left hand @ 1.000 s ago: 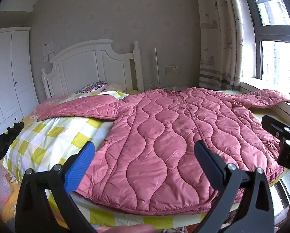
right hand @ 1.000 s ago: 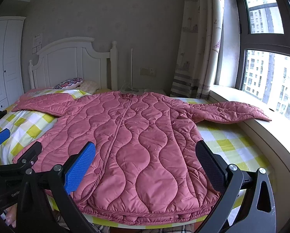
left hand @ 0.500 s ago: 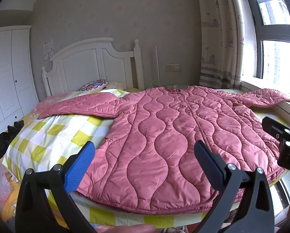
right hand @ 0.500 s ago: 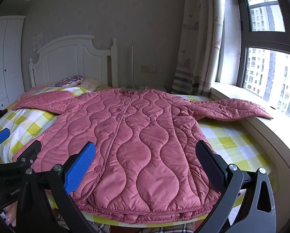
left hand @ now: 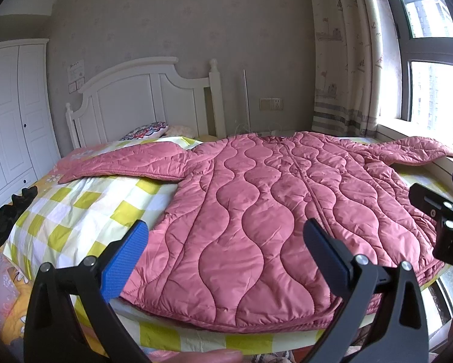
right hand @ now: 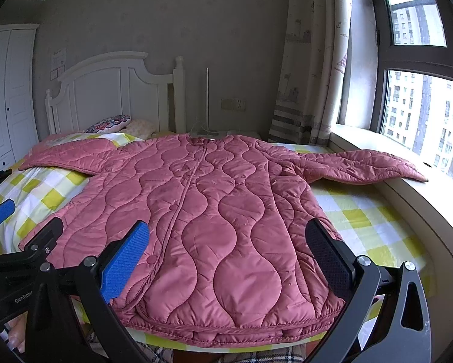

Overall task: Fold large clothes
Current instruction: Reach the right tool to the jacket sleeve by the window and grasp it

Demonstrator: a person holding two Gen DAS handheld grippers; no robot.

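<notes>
A pink quilted coat [left hand: 256,211] lies flat and spread out on the bed, hem toward me, sleeves stretched left and right; it also shows in the right wrist view [right hand: 214,211]. Its right sleeve [right hand: 362,166] reaches onto the window sill. My left gripper [left hand: 226,254] is open and empty, above the hem's left half. My right gripper [right hand: 226,254] is open and empty, above the hem's right half. The right gripper's body shows at the right edge of the left wrist view [left hand: 444,224].
The bed has a yellow and white checked sheet [left hand: 75,211], a white headboard [left hand: 147,103] and a patterned pillow [left hand: 144,130]. A white wardrobe [left hand: 11,115] stands left. A window sill [right hand: 423,211] and curtain [right hand: 311,75] run along the right. Dark clothing [left hand: 11,211] lies at the bed's left edge.
Both grippers have dropped and tilted a little, so the coat sits slightly higher in both views. The coat has not moved. Both grippers stay open.
</notes>
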